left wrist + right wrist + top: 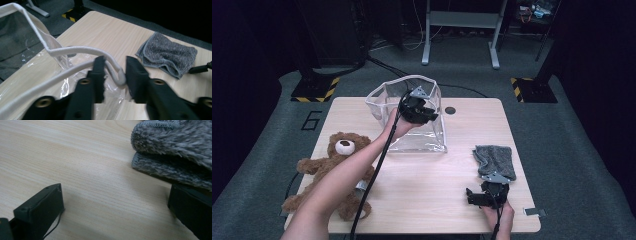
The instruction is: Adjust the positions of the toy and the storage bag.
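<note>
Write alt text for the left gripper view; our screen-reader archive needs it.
The left gripper has its two black jaws parted around the white fabric rim of a clear plastic bag, the rim lying between them without being pinched. Beyond, on the light wooden table, lies a folded grey towel.

Table lit from above, surroundings dark (close-ups soft, grainy).
</note>
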The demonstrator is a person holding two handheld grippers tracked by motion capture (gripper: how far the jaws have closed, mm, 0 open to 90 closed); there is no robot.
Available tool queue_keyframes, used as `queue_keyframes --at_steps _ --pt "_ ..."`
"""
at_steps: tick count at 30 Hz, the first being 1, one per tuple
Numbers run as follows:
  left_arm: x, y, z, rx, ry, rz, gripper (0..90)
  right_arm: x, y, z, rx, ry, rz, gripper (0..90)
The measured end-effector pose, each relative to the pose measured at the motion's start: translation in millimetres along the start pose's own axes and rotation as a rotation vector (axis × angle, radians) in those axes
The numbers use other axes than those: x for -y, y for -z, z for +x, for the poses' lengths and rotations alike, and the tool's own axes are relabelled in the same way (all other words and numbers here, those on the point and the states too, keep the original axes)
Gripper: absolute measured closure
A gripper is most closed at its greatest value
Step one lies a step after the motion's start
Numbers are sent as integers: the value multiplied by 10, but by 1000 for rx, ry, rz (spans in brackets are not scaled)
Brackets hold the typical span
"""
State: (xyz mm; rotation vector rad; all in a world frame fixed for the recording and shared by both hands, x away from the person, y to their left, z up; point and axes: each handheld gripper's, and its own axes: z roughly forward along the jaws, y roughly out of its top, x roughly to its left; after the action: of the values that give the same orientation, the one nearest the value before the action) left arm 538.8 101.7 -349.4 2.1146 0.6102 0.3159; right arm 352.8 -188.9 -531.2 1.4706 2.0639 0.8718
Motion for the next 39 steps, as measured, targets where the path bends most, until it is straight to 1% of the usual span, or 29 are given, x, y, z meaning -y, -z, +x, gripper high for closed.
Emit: queue_keyframes --at_steps 2,3,5,7,8,9,10,11,12,14,16,18,20,21,22,23,24,25,26,27,28,29,30,32,33,34,35,37,39 --pt "-3 56 10 -31 10 0 501 0 0 1 0 -1 1 0" --pt "-5 95 28 -42 7 3 453 0 0 1 0 -1 1 0" --pt "0 174 57 -57 20 -6 382 0 0 1 0 -1 0 0" --pt "14 274 105 -78 26 -11 335 0 1 1 0 -1 1 0" --pt "24 326 128 -97 38 -11 317 0 1 2 1 -1 1 0" --pt "35 385 169 -108 34 -8 304 0 2 2 1 -2 1 0" --pt "50 446 207 -114 39 -5 287 -2 2 6 1 -8 3 0" --pt "71 519 244 -136 53 -14 263 -2 3 7 1 -9 4 0" --pt "86 563 272 -142 61 -20 249 -3 3 8 2 -9 5 0" --pt "131 695 352 -171 83 -32 221 -3 6 6 1 -4 8 0" --pt "186 809 441 -196 117 -46 196 -6 6 14 1 -12 7 0" --pt "257 933 551 -226 150 -50 175 -9 8 14 1 -12 12 0" --pt "312 1023 639 -251 171 -53 155 -15 7 14 3 -4 13 0" --pt "312 1023 639 -251 171 -53 150 -20 8 13 1 4 13 0" --pt "379 1115 746 -267 195 -50 139 -25 16 17 1 4 15 0" --pt "414 1145 805 -278 208 -43 127 -36 17 34 -7 6 10 0" --pt "451 1166 862 -294 222 -42 106 -58 23 63 -8 12 5 0" --pt "488 1191 920 -302 241 -37 93 -91 38 98 -8 24 0 0" --pt "534 1209 988 -313 262 -33 92 -132 55 138 -12 42 -3 0" --pt "560 1222 1028 -317 272 -26 87 -195 74 191 -18 59 -16 0" --pt "594 1214 1063 -327 309 -39 82 -240 77 230 -23 61 -25 0" --pt "624 1217 1104 -332 320 -30 78 -301 79 262 -26 87 -31 0" --pt "658 1213 1147 -344 338 -26 72 -366 70 296 -38 98 -36 0" --pt "714 1209 1222 -337 362 -13 65 -509 36 348 -48 119 -50 1" --pt "730 1200 1242 -328 382 -7 56 -572 13 372 -60 115 -53 3" --pt "730 1200 1242 -328 382 -7 52 -572 13 372 -60 115 -53 3" --pt "773 1174 1285 -342 390 -1 50 -692 -47 399 -65 134 -75 11" --pt "789 1154 1302 -343 414 -4 53 -794 -104 433 -76 134 -71 12" --pt "794 1141 1310 -345 416 -4 60 -903 -177 475 -78 152 -71 15"
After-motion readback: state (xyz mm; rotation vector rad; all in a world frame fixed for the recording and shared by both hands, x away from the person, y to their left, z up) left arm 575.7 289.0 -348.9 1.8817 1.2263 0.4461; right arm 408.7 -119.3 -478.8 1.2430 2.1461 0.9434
